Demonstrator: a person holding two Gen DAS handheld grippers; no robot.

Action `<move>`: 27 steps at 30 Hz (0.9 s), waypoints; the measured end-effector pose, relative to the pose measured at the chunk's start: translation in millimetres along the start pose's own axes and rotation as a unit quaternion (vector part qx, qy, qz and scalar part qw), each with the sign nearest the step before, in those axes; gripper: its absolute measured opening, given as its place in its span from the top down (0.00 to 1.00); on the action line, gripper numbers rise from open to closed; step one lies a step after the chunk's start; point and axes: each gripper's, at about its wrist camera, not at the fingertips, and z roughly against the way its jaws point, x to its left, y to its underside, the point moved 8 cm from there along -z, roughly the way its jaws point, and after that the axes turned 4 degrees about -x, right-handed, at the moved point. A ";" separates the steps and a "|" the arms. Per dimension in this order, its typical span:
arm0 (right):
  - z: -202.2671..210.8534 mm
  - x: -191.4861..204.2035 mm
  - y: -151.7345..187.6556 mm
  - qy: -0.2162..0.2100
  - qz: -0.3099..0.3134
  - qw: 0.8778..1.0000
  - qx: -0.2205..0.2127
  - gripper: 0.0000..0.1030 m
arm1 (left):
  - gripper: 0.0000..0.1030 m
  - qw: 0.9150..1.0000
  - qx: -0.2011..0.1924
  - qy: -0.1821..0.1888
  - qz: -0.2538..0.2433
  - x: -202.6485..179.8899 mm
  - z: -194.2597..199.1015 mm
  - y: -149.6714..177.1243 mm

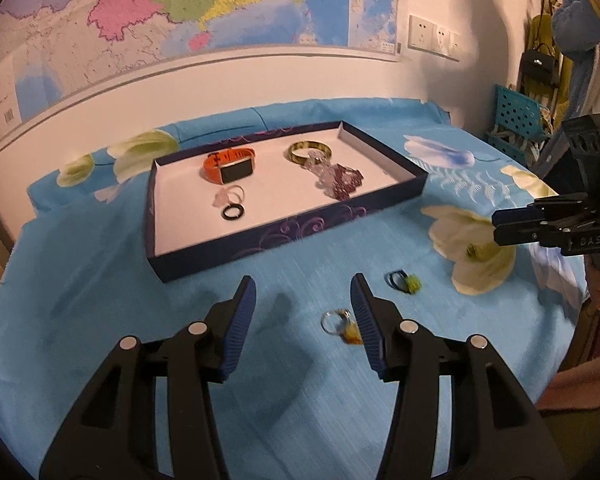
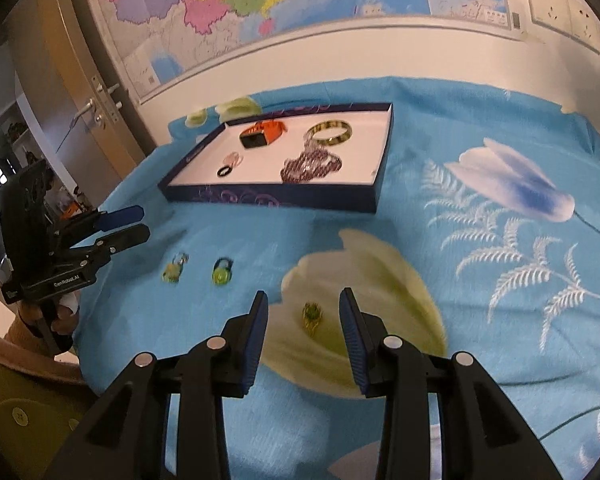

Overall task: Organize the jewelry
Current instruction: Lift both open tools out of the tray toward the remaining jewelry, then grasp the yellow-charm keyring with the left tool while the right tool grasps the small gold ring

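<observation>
Bench cover: blue cloth [image 2: 228,432] printed with big white and blue flowers, spread over the whole bench, reaching the wall at the back.
Wall: coloured map [image 1: 228,4] hung above the bench; white sockets [image 1: 434,36] to its right.
Tray: shallow dark-blue box [image 1: 260,246] with purple swirls on its side and a white floor, lying on the cloth beyond both grippers.
Tray contents, bigger: orange-strapped watch [image 1: 230,166] at the back left; yellow-green bangle [image 1: 310,152] at the back right; heap of purple and clear beads [image 1: 338,180] touching the bangle's near edge.
Tray contents, smaller: pale pink ring [image 1: 230,196] and black ring [image 1: 232,212] just beside each other, nearer the front than the watch.
Left gripper: [image 1: 303,300] jaws spread, nothing between the pads, hanging above bare cloth short of the tray.
Right gripper: [image 2: 303,312] jaws spread, no contact with anything; it points down at the big white flower.
Loose piece under right gripper: small gold ring with a green top [image 2: 312,316], lying on the white flower, framed between the two fingers in the right wrist view, not touched.
Loose piece by left gripper: silver ring with an amber stone [image 1: 342,326], on the cloth just beside the left gripper's right finger in the left wrist view.
Loose piece between: dark ring with a lime-green stone [image 1: 404,282], on the cloth between the other two loose rings.
</observation>
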 end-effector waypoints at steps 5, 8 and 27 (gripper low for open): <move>-8.8 4.6 4.5 0.003 0.004 1.000 0.007 0.68 | 0.53 1.000 0.006 0.013 -0.008 -9.5 3.1 9.3; -12.8 6.4 6.8 0.000 0.003 1.000 0.010 0.68 | 0.53 1.000 0.012 0.021 -0.015 -17.1 3.6 15.6; -24.4 2.2 13.2 0.016 0.003 1.000 0.021 0.97 | 0.75 0.996 0.076 0.049 -0.005 -34.8 -22.8 36.7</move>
